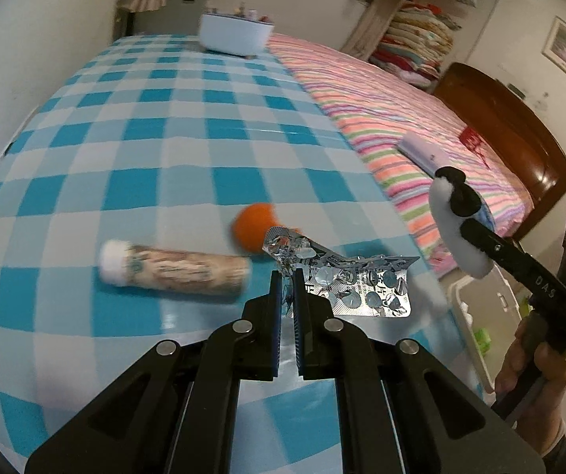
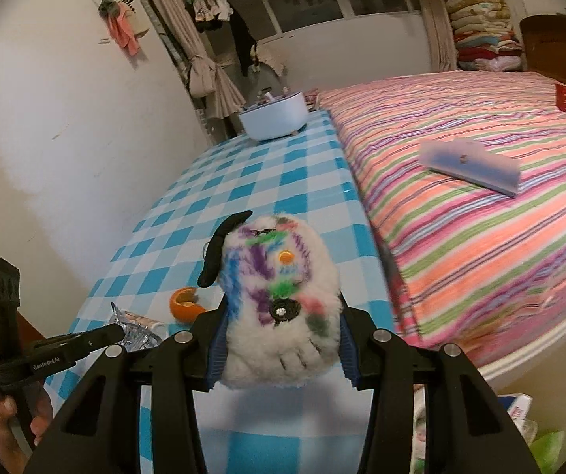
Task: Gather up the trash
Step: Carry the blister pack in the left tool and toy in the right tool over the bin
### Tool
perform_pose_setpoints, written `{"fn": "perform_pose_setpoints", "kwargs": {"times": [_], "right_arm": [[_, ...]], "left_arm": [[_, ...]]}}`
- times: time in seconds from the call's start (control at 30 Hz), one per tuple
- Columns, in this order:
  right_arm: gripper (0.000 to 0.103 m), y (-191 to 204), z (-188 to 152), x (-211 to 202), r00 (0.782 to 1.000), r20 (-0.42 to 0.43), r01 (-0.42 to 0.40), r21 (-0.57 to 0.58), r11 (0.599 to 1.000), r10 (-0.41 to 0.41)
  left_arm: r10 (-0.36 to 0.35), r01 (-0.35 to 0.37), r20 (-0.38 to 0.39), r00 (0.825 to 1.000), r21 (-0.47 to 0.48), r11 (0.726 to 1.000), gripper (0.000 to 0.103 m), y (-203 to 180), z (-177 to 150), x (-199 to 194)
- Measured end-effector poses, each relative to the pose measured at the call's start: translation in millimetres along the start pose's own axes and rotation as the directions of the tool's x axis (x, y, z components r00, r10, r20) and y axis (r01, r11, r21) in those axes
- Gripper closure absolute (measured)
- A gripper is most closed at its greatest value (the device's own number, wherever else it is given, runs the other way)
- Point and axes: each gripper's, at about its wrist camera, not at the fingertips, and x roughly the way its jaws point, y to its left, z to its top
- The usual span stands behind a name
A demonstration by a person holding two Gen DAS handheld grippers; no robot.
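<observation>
My left gripper (image 1: 287,278) is shut on a crumpled silver pill blister pack (image 1: 356,282) and holds it just above the blue checked table (image 1: 144,150). An orange peel (image 1: 254,227) and a patterned tube with a white cap (image 1: 176,270) lie on the table beyond it. My right gripper (image 2: 281,316) is shut on a white fluffy plush toy (image 2: 283,300) with coloured marks and a black ear, held above the table's right edge. That toy also shows in the left wrist view (image 1: 454,223). The peel (image 2: 186,303) and blister pack (image 2: 134,330) show in the right wrist view.
A white bowl-shaped basket (image 1: 235,33) with small items stands at the table's far end. A striped bed (image 2: 480,181) with a flat purple pouch (image 2: 470,166) borders the table on the right. A white plastic bin (image 2: 539,379) with trash sits below, between table and bed.
</observation>
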Motion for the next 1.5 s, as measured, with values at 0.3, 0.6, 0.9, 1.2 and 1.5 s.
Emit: {"fn": "perform_pose_setpoints", "kwargs": {"times": [0.3, 0.6, 0.9, 1.2, 1.5], "right_arm": [[0.059, -41.6, -2.9, -32.7, 0.997, 0.031, 0.07, 0.043, 0.997, -0.071], [0.059, -89.5, -9.7, -67.3, 0.988, 0.056, 0.14, 0.108, 0.984, -0.146], [0.059, -116.4, -20.0, -89.6, 0.977, 0.055, 0.198, 0.128, 0.972, -0.206], [0.058, -139.1, -32.5, -112.6, 0.96, 0.054, 0.261, 0.168, 0.951, -0.273], [0.046, -150.6, -56.9, -124.5, 0.946, 0.024, 0.312, 0.2, 0.929, -0.323]], "left_arm": [[-0.057, 0.059, -0.023, 0.998, 0.075, 0.995, 0.098, -55.6, 3.1, 18.2], [-0.108, 0.116, -0.06, 0.992, 0.144, 0.983, 0.098, -107.0, 0.0, 37.9], [-0.144, 0.164, -0.101, 0.984, 0.226, 0.96, 0.098, -161.8, -12.9, 52.2], [-0.171, 0.206, -0.137, 0.976, 0.303, 0.931, 0.097, -204.8, -27.6, 61.1], [-0.178, 0.223, -0.158, 0.971, 0.339, 0.914, 0.097, -220.2, -35.5, 64.9]]}}
